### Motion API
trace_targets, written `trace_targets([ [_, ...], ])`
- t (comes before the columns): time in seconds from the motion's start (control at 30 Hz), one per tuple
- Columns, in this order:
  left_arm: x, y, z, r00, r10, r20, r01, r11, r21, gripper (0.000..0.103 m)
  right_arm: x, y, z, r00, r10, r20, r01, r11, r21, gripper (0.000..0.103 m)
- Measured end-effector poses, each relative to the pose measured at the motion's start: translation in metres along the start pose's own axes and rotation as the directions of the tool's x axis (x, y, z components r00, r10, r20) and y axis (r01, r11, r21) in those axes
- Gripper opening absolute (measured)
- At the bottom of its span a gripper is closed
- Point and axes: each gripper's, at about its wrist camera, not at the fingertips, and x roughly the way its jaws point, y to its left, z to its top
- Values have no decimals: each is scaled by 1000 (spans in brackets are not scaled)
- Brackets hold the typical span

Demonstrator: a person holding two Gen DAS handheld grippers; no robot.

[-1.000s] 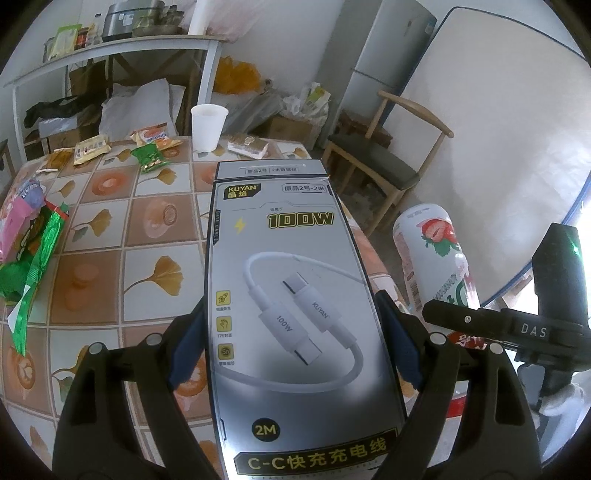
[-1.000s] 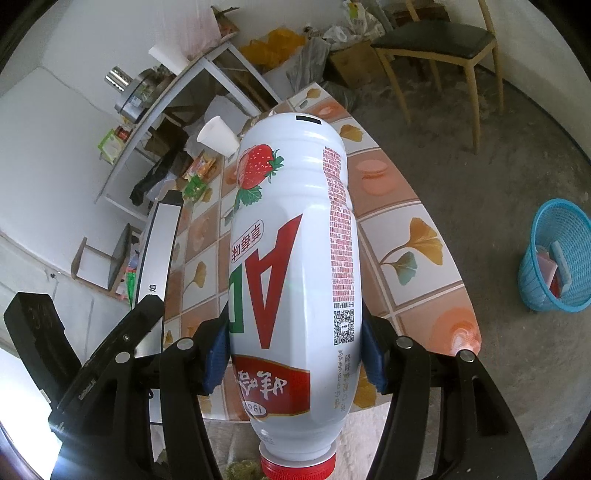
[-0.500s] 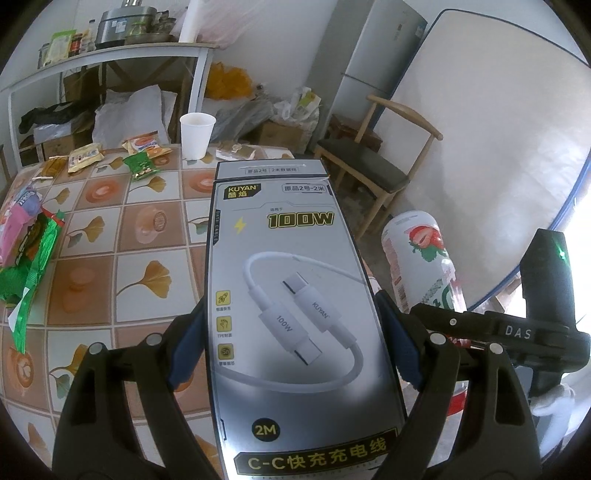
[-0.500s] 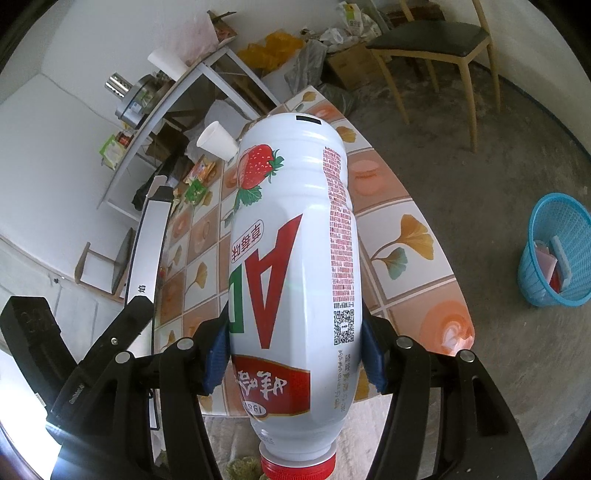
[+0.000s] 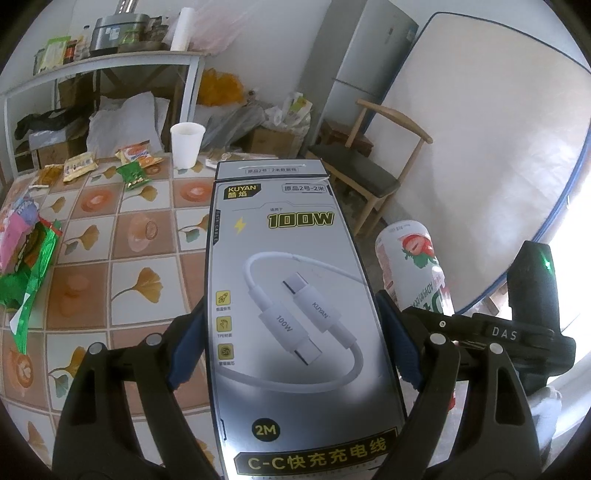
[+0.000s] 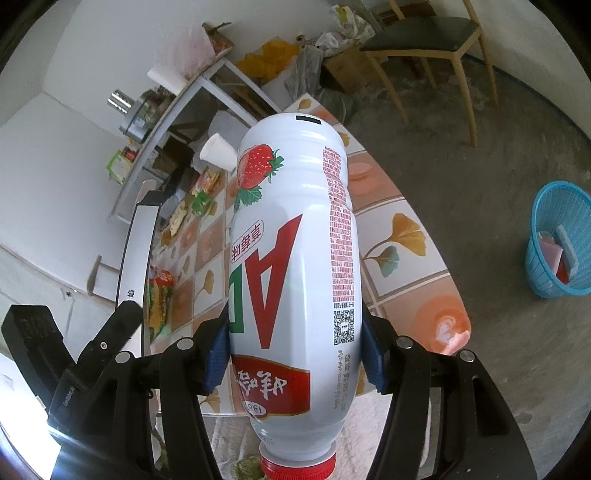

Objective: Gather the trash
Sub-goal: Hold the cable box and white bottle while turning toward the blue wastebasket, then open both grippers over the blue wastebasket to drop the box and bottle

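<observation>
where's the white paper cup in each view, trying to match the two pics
Left wrist view: the white paper cup stands upright at the far edge of the tiled table, upper left of centre, above the grey cable box.
Right wrist view: the same cup shows tilted, upper left of centre, partly behind the white strawberry drink bottle.
Shared landmark: the wooden chair with a dark seat.

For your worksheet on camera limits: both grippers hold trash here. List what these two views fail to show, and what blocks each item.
- Table centre, left wrist view: hidden behind the cable box.
- Paper cup, right wrist view: partly behind the bottle.
- Bottle's cap, right wrist view: cut off by the bottom edge.
- Blue basket contents, right wrist view: too small to identify.
- Snack wrappers, left wrist view: print too small to read.
</observation>
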Motion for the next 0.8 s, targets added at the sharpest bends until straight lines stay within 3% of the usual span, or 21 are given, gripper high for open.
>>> trace_targets([
  [0.27,8,-39,10,996,-87,-24,88,996,34,81,-50,-43,-4,995,28,97,-35,996,77,58],
  [0.43,27,-73,15,979,-187,-86,192,980,53,81,-102,-85,-12,980,-13,201,-19,987,160,58],
  [0.6,65,-134,18,942,-280,-186,305,944,127,81,-165,-147,-33,947,-120,299,27,954,298,58],
  [0.73,106,-189,11,899,-327,-292,386,905,176,81,-198,-200,-49,922,-195,335,40,908,416,58],
  [0.8,137,-221,3,866,-340,-365,425,887,182,81,-205,-224,-52,918,-207,338,28,885,465,58],
])
